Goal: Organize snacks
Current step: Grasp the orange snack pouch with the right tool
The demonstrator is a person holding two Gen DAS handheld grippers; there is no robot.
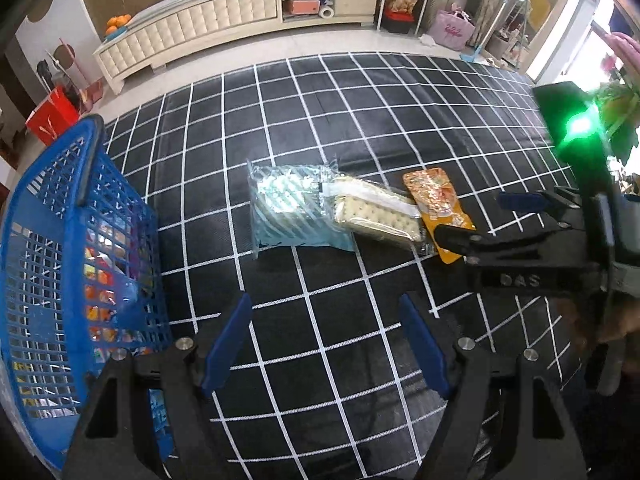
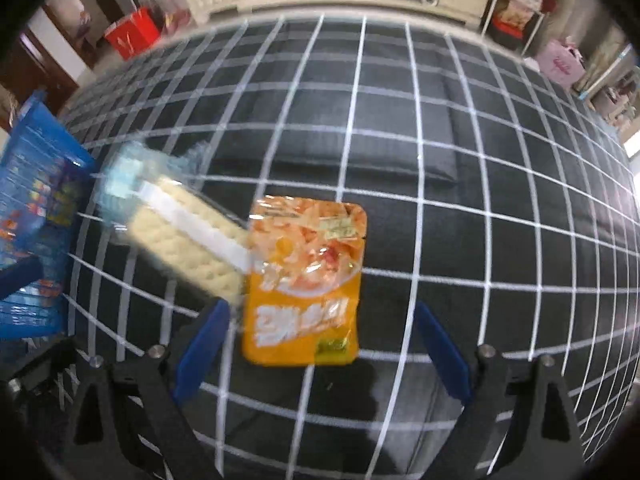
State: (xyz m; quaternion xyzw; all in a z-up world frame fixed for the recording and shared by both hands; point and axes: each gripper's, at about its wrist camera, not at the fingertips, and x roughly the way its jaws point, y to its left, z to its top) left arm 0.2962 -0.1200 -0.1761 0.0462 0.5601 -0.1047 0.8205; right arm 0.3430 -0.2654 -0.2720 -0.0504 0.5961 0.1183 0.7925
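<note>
1. Jaws of both the left gripper (image 1: 326, 344) and right gripper (image 2: 320, 354) are standing wide apart, empty.
2. Orange snack pouch (image 2: 306, 280) is lying flat on the checked mat (image 2: 480, 184), under the right gripper.
3. Looking light, crinkly, slippery; pinching an edge seems wisest.

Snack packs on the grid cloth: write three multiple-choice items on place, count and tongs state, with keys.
1. Where does the blue basket stand relative to the loose packs?
A. left of them
B. right of them
C. on top of them

2. How many packs lie outside the basket?
A. one
B. three
C. five

3. How are the right tongs?
A. shut on the cracker pack
B. open around the orange pouch
C. shut, empty

Key: 1 A, the basket sits at the left edge. 2 B, the pale blue pack, cracker pack and orange pouch. 3 B, the blue fingers are spread wide, either side of the pouch.
</note>
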